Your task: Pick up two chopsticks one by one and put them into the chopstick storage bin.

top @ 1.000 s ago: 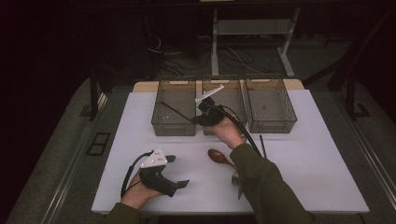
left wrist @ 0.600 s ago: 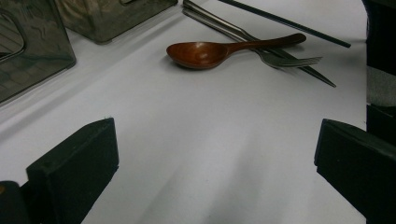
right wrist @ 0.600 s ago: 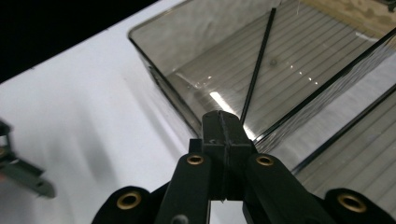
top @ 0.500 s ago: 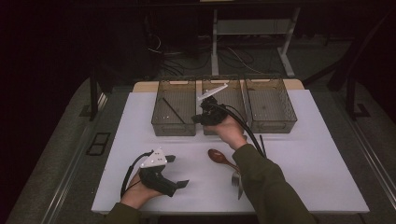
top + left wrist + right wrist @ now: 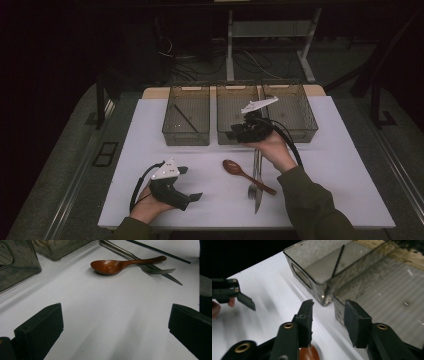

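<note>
My right gripper hovers at the front wall of the middle bin, pointing left. Its jaws have just been opening and now stand open with nothing between them. A black chopstick leans inside the left bin, also seen in the right gripper view as a thin black chopstick. My left gripper rests on the white table near the front left, open and empty. A wooden spoon lies ahead of it, crossing a fork.
A third bin stands at the right of the row. The spoon, the fork and a knife lie together at the table's front centre. Another black chopstick lies beyond them. The white table ends close behind the bins.
The right hand has moved right and toward the person, from the gap by the left bin to the middle bin's front. Its jaws have opened. The left hand has stayed put.
</note>
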`<state>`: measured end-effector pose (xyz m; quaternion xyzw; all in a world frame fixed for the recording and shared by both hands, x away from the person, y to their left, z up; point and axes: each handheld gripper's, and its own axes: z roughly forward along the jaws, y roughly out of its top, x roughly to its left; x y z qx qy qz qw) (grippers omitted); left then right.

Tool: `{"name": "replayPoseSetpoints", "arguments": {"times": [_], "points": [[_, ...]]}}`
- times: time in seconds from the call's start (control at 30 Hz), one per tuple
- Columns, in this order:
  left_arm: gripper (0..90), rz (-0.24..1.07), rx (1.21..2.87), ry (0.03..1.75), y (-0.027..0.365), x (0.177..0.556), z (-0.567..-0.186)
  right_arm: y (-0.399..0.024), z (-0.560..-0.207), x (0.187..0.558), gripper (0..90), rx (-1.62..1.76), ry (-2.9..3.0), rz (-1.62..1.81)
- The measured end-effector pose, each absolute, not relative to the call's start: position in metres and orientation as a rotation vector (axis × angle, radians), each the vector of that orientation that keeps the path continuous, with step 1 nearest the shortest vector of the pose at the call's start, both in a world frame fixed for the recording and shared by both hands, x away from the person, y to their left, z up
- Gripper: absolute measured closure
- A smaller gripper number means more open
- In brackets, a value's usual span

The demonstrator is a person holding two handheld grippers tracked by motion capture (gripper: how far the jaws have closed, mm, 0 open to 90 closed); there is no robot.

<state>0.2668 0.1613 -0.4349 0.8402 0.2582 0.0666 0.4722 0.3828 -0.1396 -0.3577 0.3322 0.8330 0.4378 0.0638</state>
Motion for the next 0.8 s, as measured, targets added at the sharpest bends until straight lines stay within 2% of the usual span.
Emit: {"name": "replayPoseSetpoints", "arguments": {"times": [0.37,0.8], "points": [[0.0,0.163,2.058,0.640,0.160,0.267,-0.436,-0.189,-0.373,0.357,47.2,1.061,2.456,1.333],[0.0,0.171,2.057,0.638,0.160,0.266,-0.435,-0.232,-0.383,0.328,45.6,1.114,2.413,1.249]]}}
